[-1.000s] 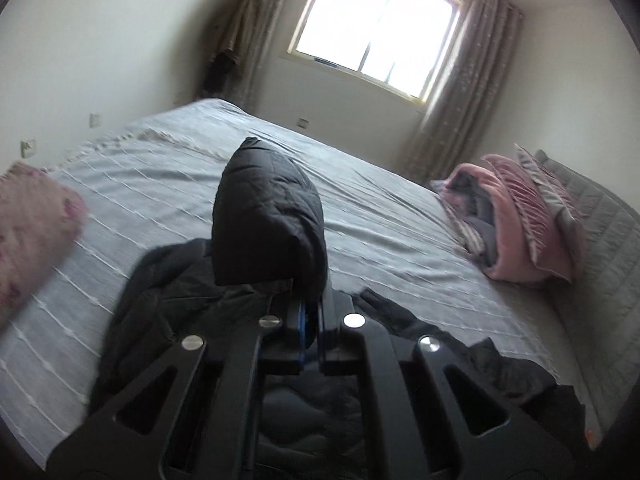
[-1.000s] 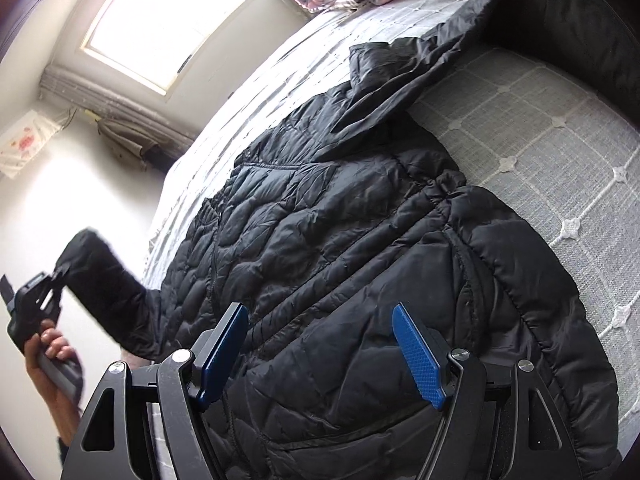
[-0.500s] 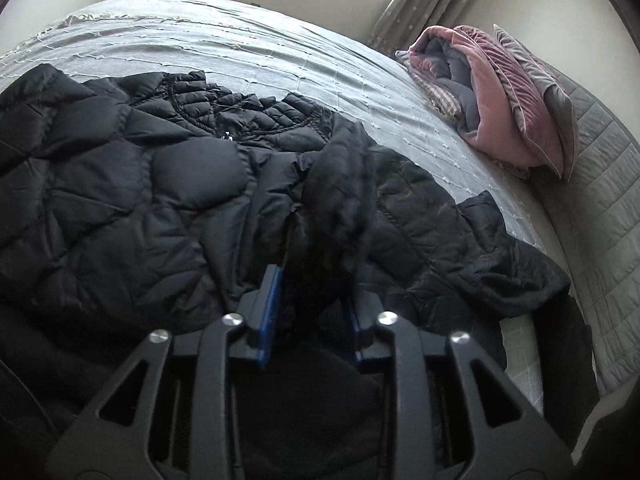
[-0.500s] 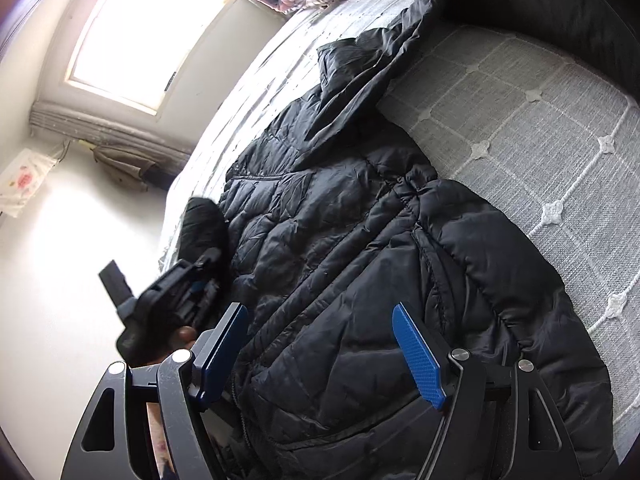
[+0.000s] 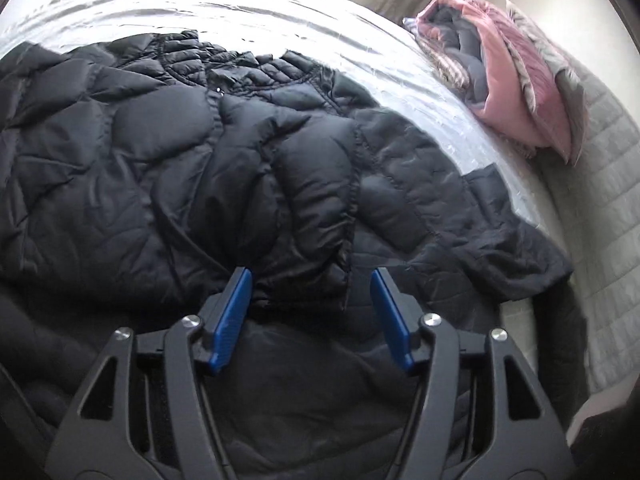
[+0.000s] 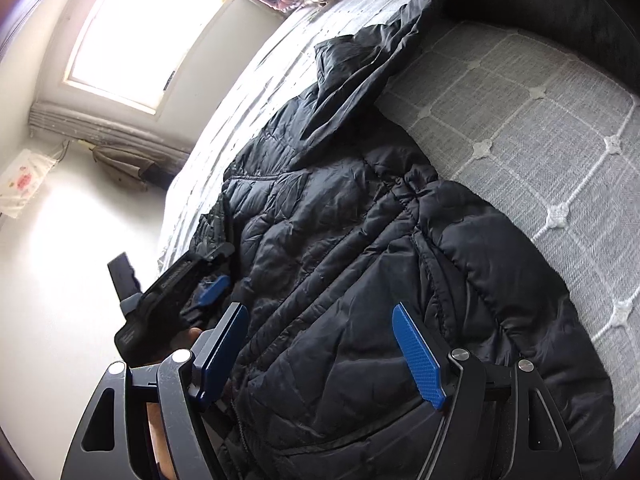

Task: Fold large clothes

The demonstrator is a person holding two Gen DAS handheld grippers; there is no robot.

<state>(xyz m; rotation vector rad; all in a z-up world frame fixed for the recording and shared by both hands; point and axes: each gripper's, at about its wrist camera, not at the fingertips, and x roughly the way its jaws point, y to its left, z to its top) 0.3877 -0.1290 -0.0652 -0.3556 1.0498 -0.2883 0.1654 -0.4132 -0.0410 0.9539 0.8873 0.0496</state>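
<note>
The black puffer jacket point(image 5: 208, 184) lies spread on the grey bed point(image 6: 532, 128), filling most of both views. One sleeve point(image 5: 304, 216) is folded across the chest, its cuff near the bottom centre of the left wrist view, between the blue pads. The left tongs point(image 5: 311, 312) are open and hold nothing, their jaws standing either side of that cuff. The right tongs point(image 6: 332, 356) are likewise open and empty, hovering over the lower body of the jacket at the bottom of the right wrist view.

The step in hand looks like setting the first sleeve down. To do it well, lift the left tongs straight away so the puffy cuff is not dragged back out, and press the fold flat, since the padded fabric will likely spring up. The other sleeve point(image 6: 380, 52), stretched toward the upper right of the right wrist view, probably comes next.

In the right wrist view the jacket's long axis runs from the hem at bottom centre to the collar at upper middle, pointing toward the window point(image 6: 152, 28). A pink quilt point(image 5: 516, 80) sits at the upper right of the left wrist view.
</note>
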